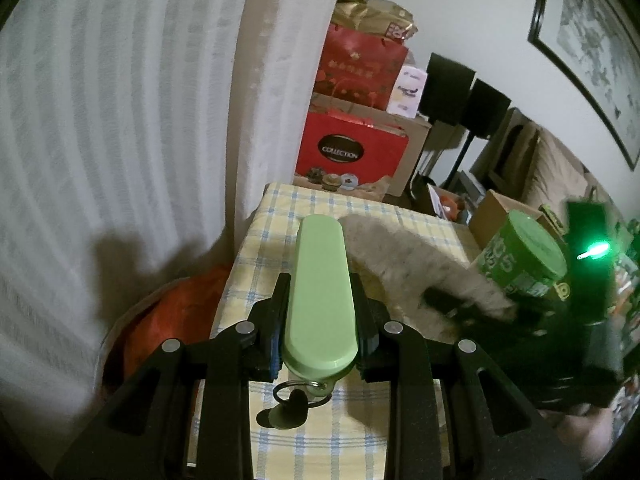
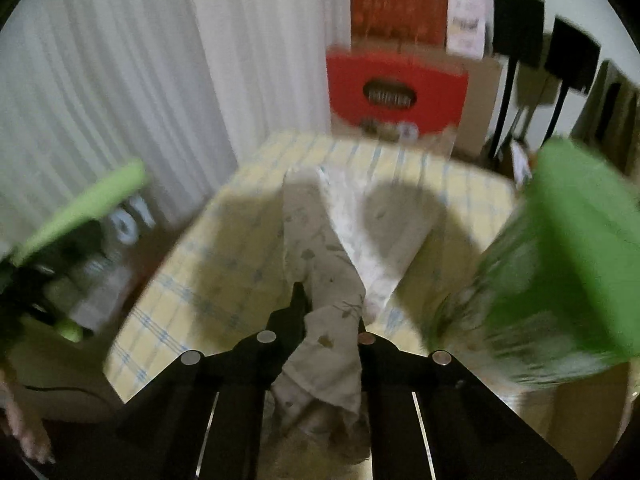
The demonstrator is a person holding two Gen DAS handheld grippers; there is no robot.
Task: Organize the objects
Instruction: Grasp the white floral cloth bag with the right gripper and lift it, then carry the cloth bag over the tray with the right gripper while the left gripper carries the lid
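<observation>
**A:** How far along does the tidying look?

**B:** Midway, I'd judge. Both claws are loaded and nothing visible has been set down in a final spot. The left claw [image 1: 320, 320] is clamped on a pale green case [image 1: 320, 292] with a key ring and dark tag hanging from its near end, held above the table [image 1: 400, 216] with its yellow-and-blue checked cloth.

**A:** And the right?

**B:** The right claw [image 2: 330, 320] is closed on a floral cloth [image 2: 320, 272], which trails forward over the table. Its far end appears to rest on the surface, though blur makes that uncertain.

**A:** Anything else waiting?

**B:** A green-lidded canister [image 1: 524, 256] sits by the right edge, near the right claw. Whether it is already in place I cannot tell. The case and cloth still need placing.
</observation>
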